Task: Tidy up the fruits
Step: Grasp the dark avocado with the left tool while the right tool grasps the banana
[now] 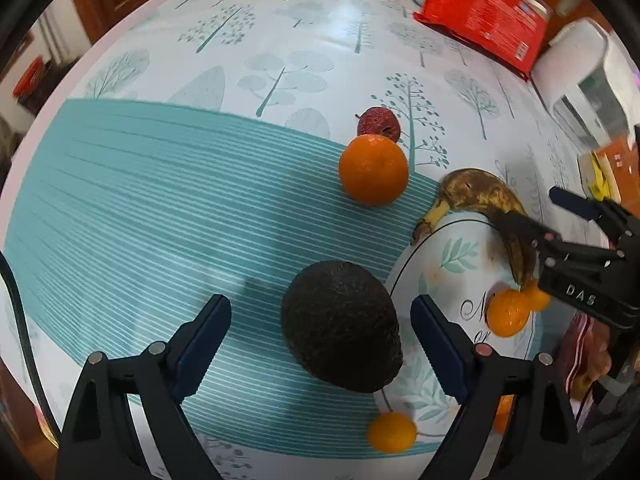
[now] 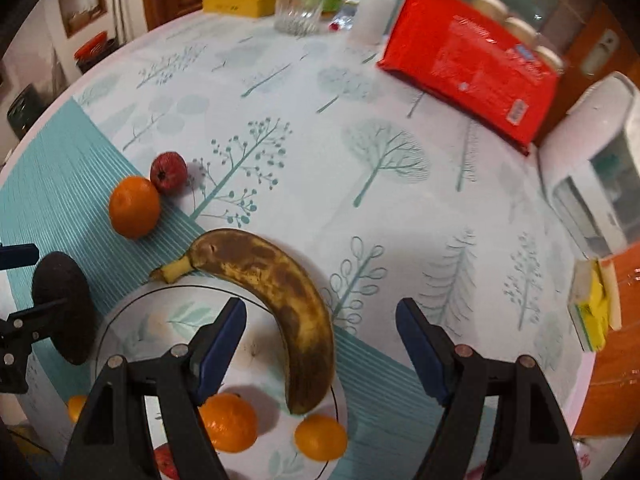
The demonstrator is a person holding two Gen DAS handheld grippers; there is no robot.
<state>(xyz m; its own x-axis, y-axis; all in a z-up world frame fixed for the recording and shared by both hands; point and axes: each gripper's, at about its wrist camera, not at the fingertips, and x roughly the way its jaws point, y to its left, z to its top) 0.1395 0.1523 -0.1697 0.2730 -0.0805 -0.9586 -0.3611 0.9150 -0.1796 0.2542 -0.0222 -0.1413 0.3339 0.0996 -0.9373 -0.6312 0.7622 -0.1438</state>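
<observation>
A dark avocado [image 1: 342, 326] lies on the teal placemat [image 1: 160, 208] at the plate's edge, between the open fingers of my left gripper [image 1: 320, 336], untouched; it also shows in the right wrist view [image 2: 64, 306]. A brown-spotted banana [image 2: 276, 284] lies half on the white leaf-print plate [image 2: 160, 320], also seen from the left wrist [image 1: 480, 196]. My right gripper [image 2: 320, 340] is open and empty above the banana's lower half. Two small oranges [image 2: 230, 422] [image 2: 320, 438] lie on the plate. A large orange [image 1: 373, 169] and a red fruit [image 1: 378, 122] touch on the mat's far edge.
Another small orange [image 1: 391, 432] lies on the mat near the plate. A red packet [image 2: 472, 68], a glass [image 2: 298, 8], a yellow box [image 2: 240, 2] and a white appliance [image 2: 596, 168] stand along the table's far and right sides. A yellow sponge [image 2: 592, 304] sits at the right edge.
</observation>
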